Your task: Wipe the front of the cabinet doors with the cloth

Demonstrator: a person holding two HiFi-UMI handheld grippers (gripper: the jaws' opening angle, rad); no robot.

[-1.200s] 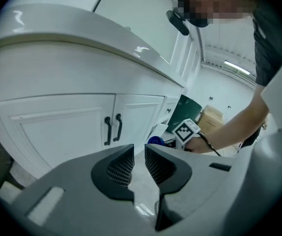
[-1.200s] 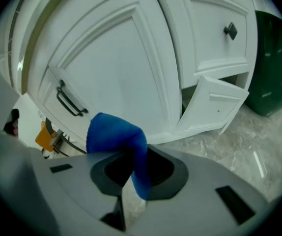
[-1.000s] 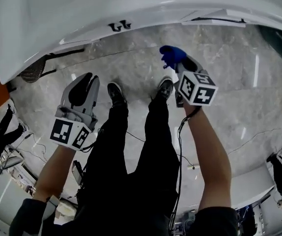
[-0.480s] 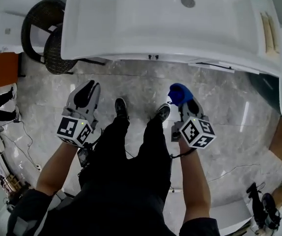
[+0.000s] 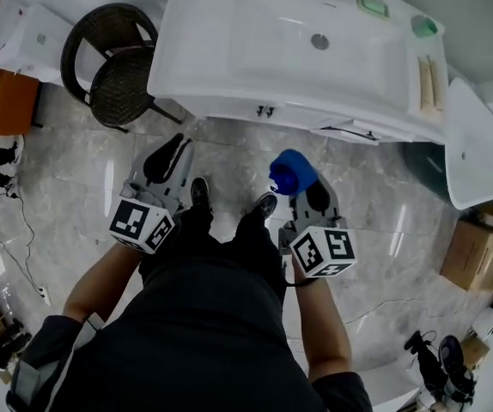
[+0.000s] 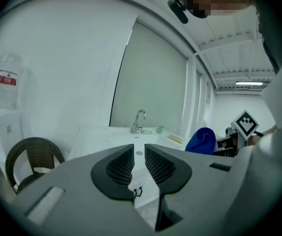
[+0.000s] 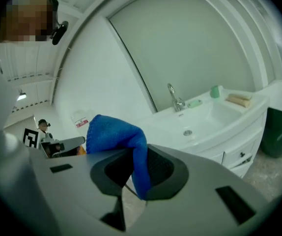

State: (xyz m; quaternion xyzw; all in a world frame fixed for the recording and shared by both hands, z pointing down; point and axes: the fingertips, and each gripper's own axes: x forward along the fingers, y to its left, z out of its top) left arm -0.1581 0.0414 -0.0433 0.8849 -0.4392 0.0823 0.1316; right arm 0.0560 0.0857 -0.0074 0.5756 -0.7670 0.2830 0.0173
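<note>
1. Grey marble-look floor tiles (image 5: 384, 221) fill the lower half of the head view, and the person's two dark shoes (image 5: 199, 192) are planted on them between the grippers.
2. A white vanity unit with a moulded basin (image 5: 195, 75) stands ahead against the wall, with a chrome tap (image 7: 174, 98) at the back of the basin.
3. The white cabinet doors with small dark handles (image 7: 251, 141) are seen beneath the counter edge, well apart from both grippers.
4. The blue terry cloth (image 5: 291, 172) is clamped between the jaws of the right gripper (image 7: 137, 173). It bunches above the pads and is held up in the air in front of the cabinet.
5. The jaws of the left gripper (image 6: 139, 163) are drawn almost together, with only a thin slit left and nothing in it.
6. To the left of the vanity a dark woven round-backed chair (image 5: 122, 93) is set close to its corner.
7. To the right, a dark green bin (image 5: 423, 170) sits beside the vanity under a white rounded fixture (image 5: 474, 144), with brown cardboard boxes (image 5: 474, 251) further out.
8. Bare floor is left between the shoes and the cabinet front. Thin dark cables (image 5: 27, 230) trail along the left edge.
</note>
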